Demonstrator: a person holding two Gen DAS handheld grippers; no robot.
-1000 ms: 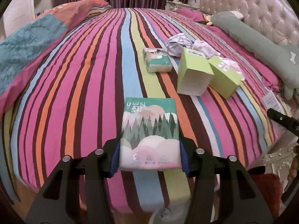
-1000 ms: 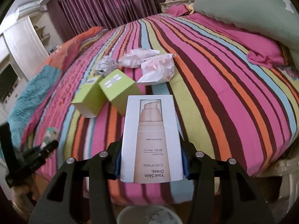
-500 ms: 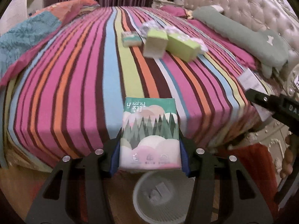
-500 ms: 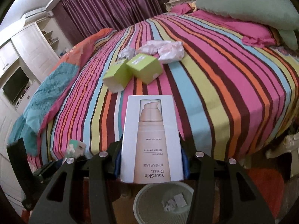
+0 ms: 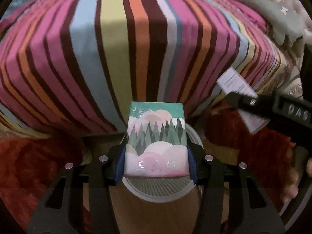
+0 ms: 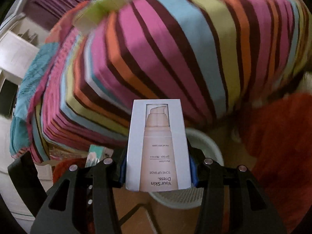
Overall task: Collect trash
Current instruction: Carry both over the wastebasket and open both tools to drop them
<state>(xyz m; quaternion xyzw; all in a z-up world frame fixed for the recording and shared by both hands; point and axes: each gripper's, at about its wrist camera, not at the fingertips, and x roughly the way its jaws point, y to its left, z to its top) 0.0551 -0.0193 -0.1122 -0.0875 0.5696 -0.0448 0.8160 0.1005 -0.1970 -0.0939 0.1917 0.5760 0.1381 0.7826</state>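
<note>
Left tongs (image 5: 156, 146): clamped on a tissue pack (image 5: 156, 140) printed with a forest scene, the blue pads pressed against both its long sides

Right tongs (image 6: 158, 152): clamped on a white cosmetic box (image 6: 158, 146) showing a pump bottle and the words "Your Skin Dress", gripped by its two long sides

Wastebasket (image 5: 161, 191): a pale round bin with a ribbed wall stood on the floor just beside the foot of the bed; in each wrist view its rim showed directly under the held item, so both pieces hung over its mouth or very near it

Bed (image 5: 136, 39): the striped cover filled the upper part of both views, blurred

Left behind: two lime-green boxes (image 6: 105, 9) lay on the bed well apart from the bin, smeared at the top of the frame; whether other rubbish lay near them could not be told

Other view of the pair: the right tongs, with the white box in them, appeared at the right edge of the left wrist view, close to the bin

Progress: two items were lifted and carried to the bin but neither was dropped yet; by this judgement the task was partway through, with both releases and at least the green boxes left

Contents of the bin: hidden behind the held items
</note>
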